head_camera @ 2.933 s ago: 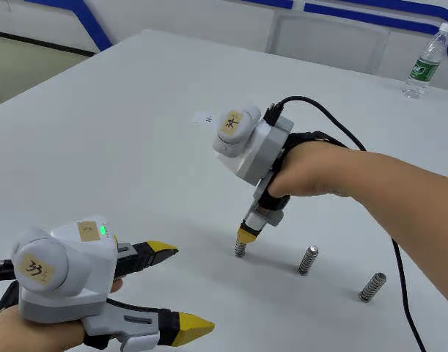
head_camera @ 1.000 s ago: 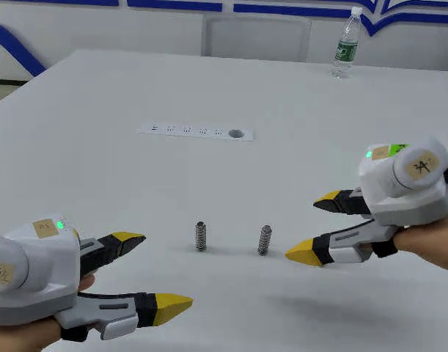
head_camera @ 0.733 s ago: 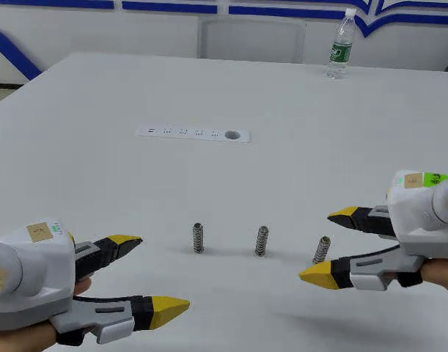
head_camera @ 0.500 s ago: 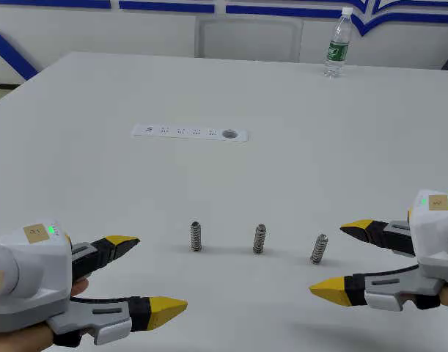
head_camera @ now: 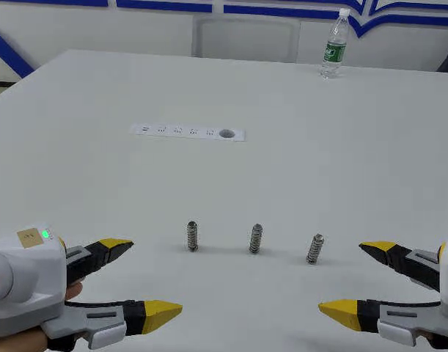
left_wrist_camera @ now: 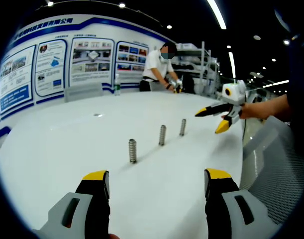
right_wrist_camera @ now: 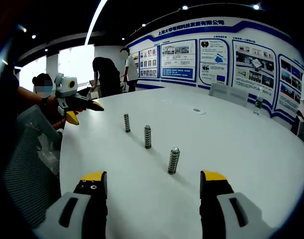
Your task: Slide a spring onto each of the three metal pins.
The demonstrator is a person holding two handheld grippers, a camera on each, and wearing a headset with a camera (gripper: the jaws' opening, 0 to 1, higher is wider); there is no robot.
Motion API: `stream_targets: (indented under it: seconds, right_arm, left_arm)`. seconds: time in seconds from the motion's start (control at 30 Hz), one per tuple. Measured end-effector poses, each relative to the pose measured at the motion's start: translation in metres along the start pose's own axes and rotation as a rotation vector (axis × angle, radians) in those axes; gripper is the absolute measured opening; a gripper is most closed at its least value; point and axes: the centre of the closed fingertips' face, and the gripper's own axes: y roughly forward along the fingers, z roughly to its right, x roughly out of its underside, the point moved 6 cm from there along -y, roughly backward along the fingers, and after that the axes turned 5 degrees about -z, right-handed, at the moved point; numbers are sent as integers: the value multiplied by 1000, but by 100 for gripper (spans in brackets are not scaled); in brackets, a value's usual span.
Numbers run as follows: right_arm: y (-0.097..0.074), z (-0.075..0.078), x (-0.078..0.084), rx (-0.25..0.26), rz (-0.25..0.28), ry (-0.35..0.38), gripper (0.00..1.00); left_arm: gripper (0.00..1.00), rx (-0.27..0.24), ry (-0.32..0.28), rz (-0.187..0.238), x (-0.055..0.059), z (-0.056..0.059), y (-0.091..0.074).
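On the white table (head_camera: 297, 147), three springs stand upright in a row, well apart from one another: the left spring (head_camera: 192, 235), the middle spring (head_camera: 256, 238) and the right spring (head_camera: 314, 249). The right spring leans slightly in the head view. In the right gripper view the right spring (right_wrist_camera: 173, 160) is nearest and a rounded metal pin head (right_wrist_camera: 175, 149) shows at its top, with the middle spring (right_wrist_camera: 147, 136) and the left spring (right_wrist_camera: 126, 122) lined up beyond it. The left gripper (head_camera: 152, 277) sits low at the near left of the table, its yellow-tipped jaws spread wide and holding nothing, pointed toward the row but clear of it. The right gripper (head_camera: 343, 277) mirrors it at the near right, its jaws also wide apart and empty, its upper tip near the right spring without touching it. In the left gripper view the left spring (left_wrist_camera: 132, 150) is closest, between the wide jaws. Farther back on the table lie a white power strip (head_camera: 187, 132) and, near the far edge, a water bottle (head_camera: 333, 44) standing upright.
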Motion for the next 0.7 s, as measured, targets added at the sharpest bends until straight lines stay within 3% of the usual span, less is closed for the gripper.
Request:
stream_targets:
  seconds: [0.4, 0.7]
  right_arm:
    - [-5, -8, 3, 28, 29, 27, 78]
    - [-6, -10, 0, 37, 45, 33, 78]
  left_arm:
    - [79, -7, -16, -8, 8, -2, -2]
    - [79, -14, -18, 0, 5, -2, -2]
